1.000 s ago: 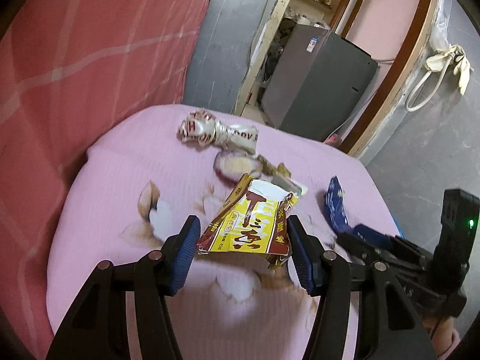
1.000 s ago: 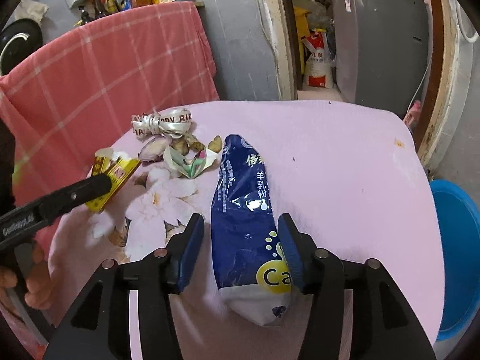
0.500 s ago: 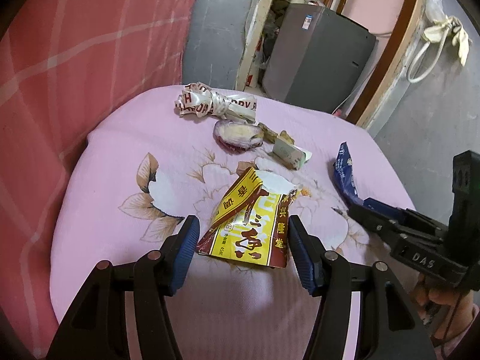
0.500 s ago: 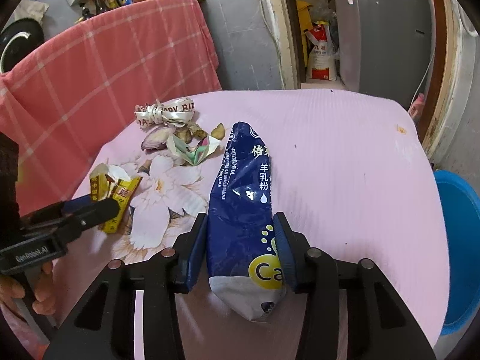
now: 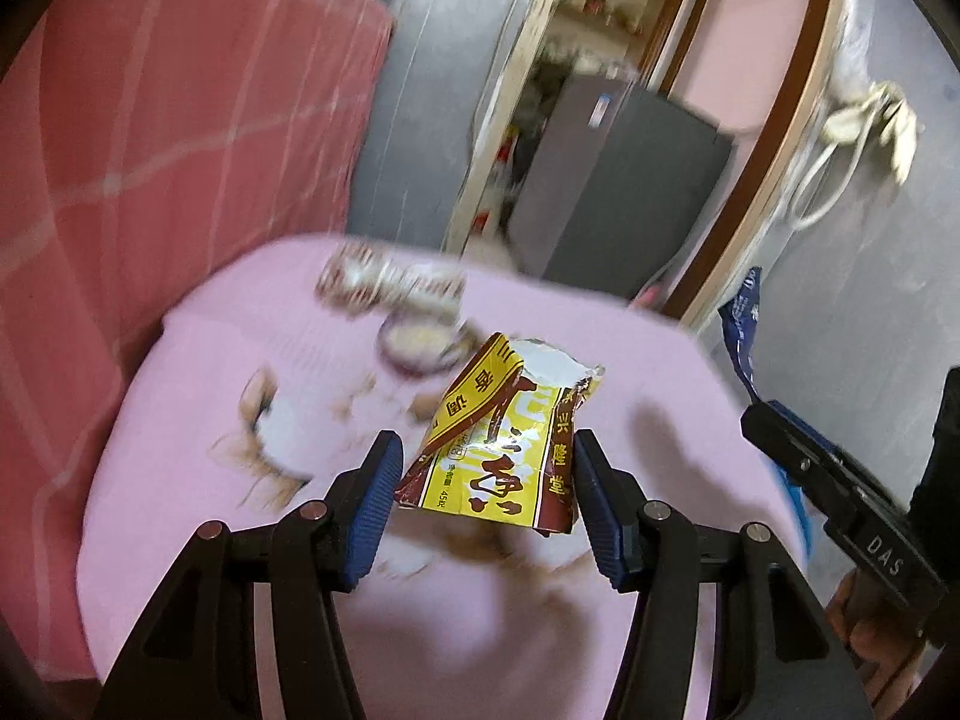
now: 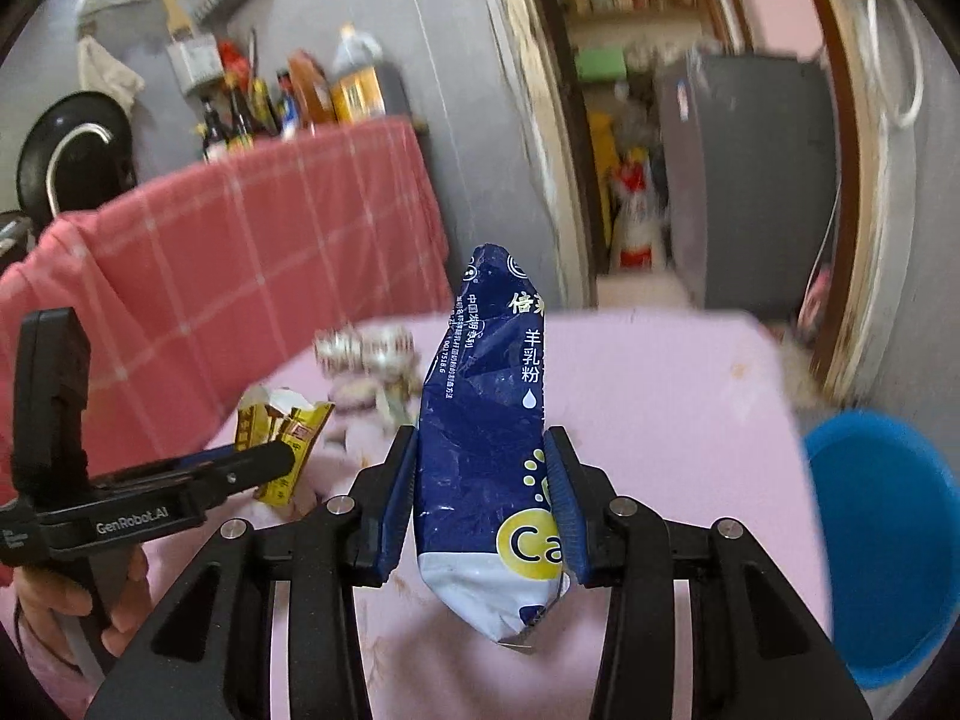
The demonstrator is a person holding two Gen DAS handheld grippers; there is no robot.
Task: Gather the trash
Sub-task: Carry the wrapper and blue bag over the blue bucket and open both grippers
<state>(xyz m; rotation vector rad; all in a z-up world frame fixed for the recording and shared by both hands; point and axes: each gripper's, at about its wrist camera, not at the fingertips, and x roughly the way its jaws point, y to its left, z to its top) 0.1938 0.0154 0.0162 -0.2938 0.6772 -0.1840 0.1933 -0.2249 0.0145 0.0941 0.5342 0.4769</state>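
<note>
I see a pink table (image 6: 660, 396). Behind it hangs a red checked cloth (image 6: 240, 258); a grey cabinet (image 6: 744, 180) stands beyond it.

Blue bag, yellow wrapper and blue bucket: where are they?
Blue bag (image 6: 486, 450): right wrist view, on its printed middle.
Yellow wrapper (image 5: 501, 456): left wrist view, on its printed front.
Blue bucket (image 6: 888, 546): right wrist view, on its inside wall.
</note>
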